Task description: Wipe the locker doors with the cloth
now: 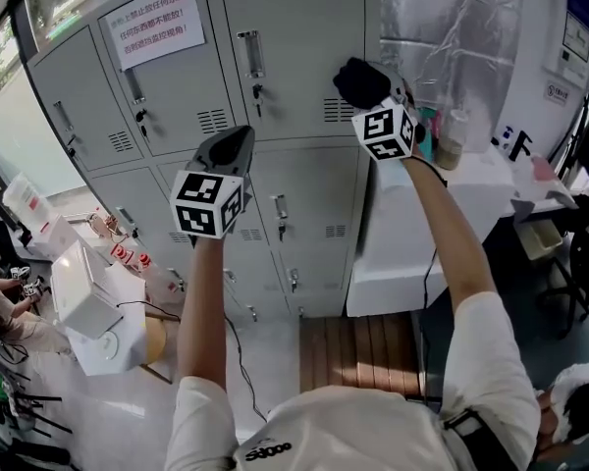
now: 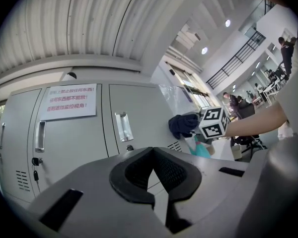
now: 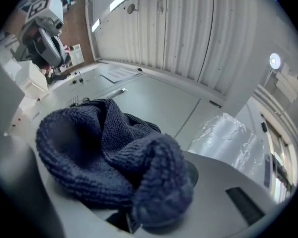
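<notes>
A bank of grey locker doors (image 1: 304,27) fills the wall in front of me. My right gripper (image 1: 370,94) is shut on a dark blue knitted cloth (image 1: 361,79), held up against the upper right locker door by its vent slots. In the right gripper view the cloth (image 3: 109,152) bulges over the jaws and hides them, with the locker door (image 3: 144,100) just behind. My left gripper (image 1: 240,139) is raised to the left, close to the middle locker column, shut and holding nothing. The left gripper view shows its pads meeting at the tip (image 2: 152,155) and the cloth (image 2: 184,124) off to the right.
A white paper notice (image 1: 155,25) is stuck on the upper left door. A white counter (image 1: 442,224) with bottles (image 1: 450,140) stands right of the lockers, below a plastic sheet (image 1: 452,37). White boxes (image 1: 83,292) and a seated person (image 1: 0,292) are at left.
</notes>
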`<state>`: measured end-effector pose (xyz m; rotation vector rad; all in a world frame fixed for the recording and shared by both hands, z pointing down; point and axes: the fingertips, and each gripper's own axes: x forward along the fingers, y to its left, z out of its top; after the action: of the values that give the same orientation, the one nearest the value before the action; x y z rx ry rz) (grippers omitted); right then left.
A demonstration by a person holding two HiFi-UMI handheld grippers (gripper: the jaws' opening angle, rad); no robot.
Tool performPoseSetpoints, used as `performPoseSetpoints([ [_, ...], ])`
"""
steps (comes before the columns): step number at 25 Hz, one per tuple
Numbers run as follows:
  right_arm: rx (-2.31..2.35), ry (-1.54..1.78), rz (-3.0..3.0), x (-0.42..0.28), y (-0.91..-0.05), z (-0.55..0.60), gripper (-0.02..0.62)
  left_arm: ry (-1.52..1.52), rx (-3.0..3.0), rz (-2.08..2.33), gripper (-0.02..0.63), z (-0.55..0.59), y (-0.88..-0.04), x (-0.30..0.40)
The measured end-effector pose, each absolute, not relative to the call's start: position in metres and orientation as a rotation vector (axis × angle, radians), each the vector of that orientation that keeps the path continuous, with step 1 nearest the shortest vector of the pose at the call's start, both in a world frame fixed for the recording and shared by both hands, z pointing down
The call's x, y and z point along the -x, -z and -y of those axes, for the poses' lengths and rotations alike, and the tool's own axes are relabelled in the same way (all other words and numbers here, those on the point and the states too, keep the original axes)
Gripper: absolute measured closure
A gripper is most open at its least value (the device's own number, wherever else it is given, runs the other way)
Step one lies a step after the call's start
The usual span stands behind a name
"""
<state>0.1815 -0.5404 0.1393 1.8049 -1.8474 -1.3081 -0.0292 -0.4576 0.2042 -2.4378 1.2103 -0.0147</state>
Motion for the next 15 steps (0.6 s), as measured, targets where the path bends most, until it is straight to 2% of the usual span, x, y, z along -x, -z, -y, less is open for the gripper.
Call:
performPoseSetpoints([
  [9, -1.446, 1.339, 1.955, -0.04, -0.199, 0.562, 0.529, 0.013, 2.4, -1.251, 0.592, 0.444, -0.203, 0.065],
  [15, -1.463, 1.32, 1.955, 0.001, -0.205, 0.58, 0.529, 0.06, 2.386, -1.271, 0.592, 0.444, -0.212, 0.08],
])
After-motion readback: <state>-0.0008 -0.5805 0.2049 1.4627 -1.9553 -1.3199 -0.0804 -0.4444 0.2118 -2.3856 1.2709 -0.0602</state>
